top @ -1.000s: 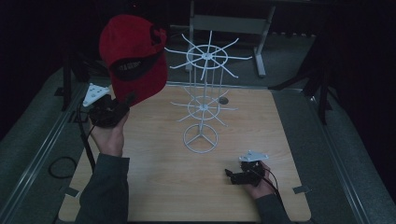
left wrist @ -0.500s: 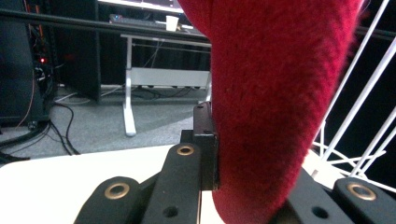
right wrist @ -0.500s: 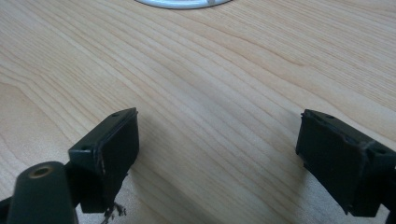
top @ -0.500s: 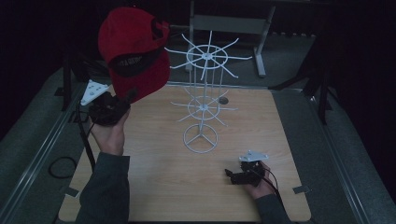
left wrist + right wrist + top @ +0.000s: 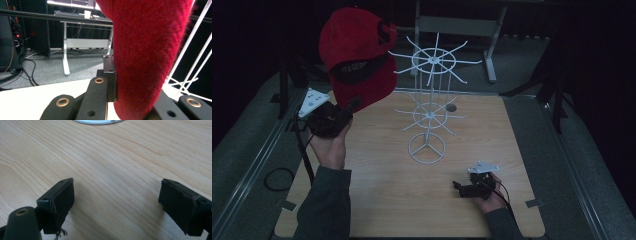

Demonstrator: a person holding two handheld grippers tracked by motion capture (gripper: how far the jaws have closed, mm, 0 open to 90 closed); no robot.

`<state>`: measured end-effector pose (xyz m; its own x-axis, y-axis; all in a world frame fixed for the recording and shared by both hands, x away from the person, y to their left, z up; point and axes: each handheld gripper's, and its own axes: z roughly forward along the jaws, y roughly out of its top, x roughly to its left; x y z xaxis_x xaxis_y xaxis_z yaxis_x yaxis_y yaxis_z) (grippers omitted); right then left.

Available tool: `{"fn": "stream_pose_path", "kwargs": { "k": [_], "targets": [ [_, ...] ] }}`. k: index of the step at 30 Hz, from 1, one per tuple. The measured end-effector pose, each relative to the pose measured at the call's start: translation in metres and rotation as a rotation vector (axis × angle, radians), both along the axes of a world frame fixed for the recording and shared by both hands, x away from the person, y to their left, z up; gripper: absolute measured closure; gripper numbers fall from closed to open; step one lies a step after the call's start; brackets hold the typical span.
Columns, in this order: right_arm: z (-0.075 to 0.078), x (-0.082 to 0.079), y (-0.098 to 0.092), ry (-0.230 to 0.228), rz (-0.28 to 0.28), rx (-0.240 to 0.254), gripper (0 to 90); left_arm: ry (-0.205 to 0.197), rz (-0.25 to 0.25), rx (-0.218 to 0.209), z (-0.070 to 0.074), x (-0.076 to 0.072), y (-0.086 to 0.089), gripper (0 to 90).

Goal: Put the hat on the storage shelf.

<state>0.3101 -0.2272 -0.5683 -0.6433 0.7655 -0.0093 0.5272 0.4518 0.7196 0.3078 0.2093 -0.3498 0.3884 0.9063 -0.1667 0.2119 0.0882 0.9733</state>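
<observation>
A red cap (image 5: 357, 57) hangs in the air at the left, just beside the top ring of a white wire rack (image 5: 428, 62). My left gripper (image 5: 348, 107) is below it, shut on the cap's lower edge. In the left gripper view the red fabric (image 5: 147, 50) sits pressed between the jaws of the left gripper (image 5: 135, 100), with the rack's white wires (image 5: 190, 50) at the right. My right gripper (image 5: 458, 186) rests low on the wooden table (image 5: 377, 200) near the front, in front of the rack's base ring (image 5: 426, 147). In its own view the right gripper (image 5: 117, 195) stands open with nothing between its jaws.
The rack has a lower ring of prongs (image 5: 428, 116) sticking out over the table's middle. A small dark round thing (image 5: 451, 107) lies behind it. A metal desk frame (image 5: 457, 25) stands beyond the table, and a cable (image 5: 277, 177) loops on the grey floor at the left.
The cap has risen slightly with my left gripper and sits a touch nearer the rack's top ring. The right gripper has not moved.
</observation>
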Motion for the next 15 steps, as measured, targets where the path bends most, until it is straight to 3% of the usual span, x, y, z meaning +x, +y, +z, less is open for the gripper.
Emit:
{"fn": "stream_pose_path", "kwargs": {
  "k": [15],
  "targets": [
    [0.000, 0.000, 0.000, -0.002, 0.000, -0.001, 13.1, 0.004, -0.016, -0.007, -0.010, -0.012, 0.000, 85.6]
  ]
}}
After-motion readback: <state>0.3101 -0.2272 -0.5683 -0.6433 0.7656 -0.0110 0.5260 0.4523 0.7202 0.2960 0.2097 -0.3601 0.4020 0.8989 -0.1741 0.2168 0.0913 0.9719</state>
